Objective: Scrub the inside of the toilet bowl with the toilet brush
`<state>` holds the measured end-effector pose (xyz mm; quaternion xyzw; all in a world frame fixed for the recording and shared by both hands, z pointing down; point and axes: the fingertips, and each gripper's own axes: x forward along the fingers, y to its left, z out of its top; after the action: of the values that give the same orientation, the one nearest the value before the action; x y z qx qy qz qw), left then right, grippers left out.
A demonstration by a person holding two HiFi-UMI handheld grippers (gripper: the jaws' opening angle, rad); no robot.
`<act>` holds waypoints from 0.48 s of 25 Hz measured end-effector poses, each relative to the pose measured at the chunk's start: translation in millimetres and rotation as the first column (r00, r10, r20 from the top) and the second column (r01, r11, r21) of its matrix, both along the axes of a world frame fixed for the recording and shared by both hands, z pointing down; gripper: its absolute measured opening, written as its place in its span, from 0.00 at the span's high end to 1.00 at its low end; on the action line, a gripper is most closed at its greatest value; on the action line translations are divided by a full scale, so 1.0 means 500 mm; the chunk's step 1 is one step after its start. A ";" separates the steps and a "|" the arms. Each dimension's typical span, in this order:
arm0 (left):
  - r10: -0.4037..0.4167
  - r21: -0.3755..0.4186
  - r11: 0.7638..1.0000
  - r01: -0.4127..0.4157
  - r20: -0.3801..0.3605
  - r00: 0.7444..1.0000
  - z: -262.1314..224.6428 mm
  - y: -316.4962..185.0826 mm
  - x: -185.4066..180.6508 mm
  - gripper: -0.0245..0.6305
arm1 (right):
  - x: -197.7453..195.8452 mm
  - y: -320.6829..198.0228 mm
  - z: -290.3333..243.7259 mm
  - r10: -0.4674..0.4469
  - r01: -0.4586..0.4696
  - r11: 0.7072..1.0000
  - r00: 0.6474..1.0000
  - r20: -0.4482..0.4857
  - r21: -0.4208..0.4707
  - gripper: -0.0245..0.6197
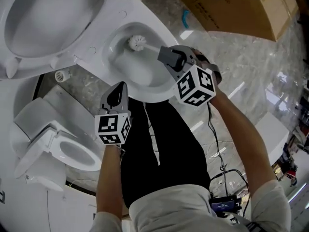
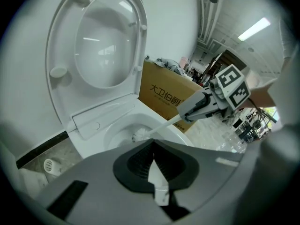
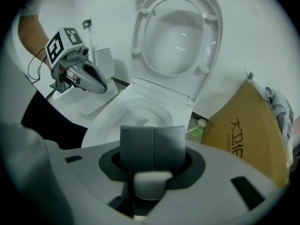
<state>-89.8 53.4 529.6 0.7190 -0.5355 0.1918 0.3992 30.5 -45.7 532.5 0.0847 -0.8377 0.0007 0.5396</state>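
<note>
The white toilet bowl (image 1: 155, 32) stands open with its lid (image 1: 48, 18) raised. The toilet brush (image 1: 136, 43) has its white bristle head down inside the bowl, and its handle runs back to my right gripper (image 1: 165, 57), which is shut on it. In the right gripper view the jaws (image 3: 153, 142) are closed over the handle and hide the brush head. From the left gripper view the brush (image 2: 140, 136) is seen over the basin's inner wall. My left gripper (image 1: 120, 88) hangs shut and empty above the bowl's near rim (image 2: 153, 149).
A large cardboard box (image 1: 241, 8) stands on the marble floor right of the toilet. A second, smaller toilet (image 1: 53, 149) sits at the lower left, with a floor drain (image 1: 60, 75) between them. A blue item (image 1: 185, 18) lies by the box. A cable hangs by my right forearm.
</note>
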 end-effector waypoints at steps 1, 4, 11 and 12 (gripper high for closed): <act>0.000 -0.003 1.000 0.000 -0.001 1.000 0.002 0.006 -0.003 0.95 | -0.005 -0.003 0.009 -0.032 0.033 0.999 0.999 -0.017 0.019 0.73; -0.007 -0.016 1.000 0.007 -0.002 1.000 0.010 0.029 -0.013 0.95 | -0.020 -0.002 0.045 -0.137 0.143 0.988 0.987 -0.083 0.065 0.73; -0.015 -0.037 0.999 0.015 0.003 1.000 0.028 0.060 -0.030 0.95 | -0.044 0.015 0.104 -0.404 0.452 0.877 0.878 -0.257 0.164 0.73; -0.014 -0.037 0.999 0.015 0.006 1.000 0.031 0.062 -0.032 0.95 | -0.046 0.018 0.107 -0.427 0.479 0.862 0.863 -0.268 0.168 0.73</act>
<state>-105.7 84.2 544.9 0.7069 -0.5383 0.2011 0.4124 7.3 -36.6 586.1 -0.0545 -0.7627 -0.2329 0.6008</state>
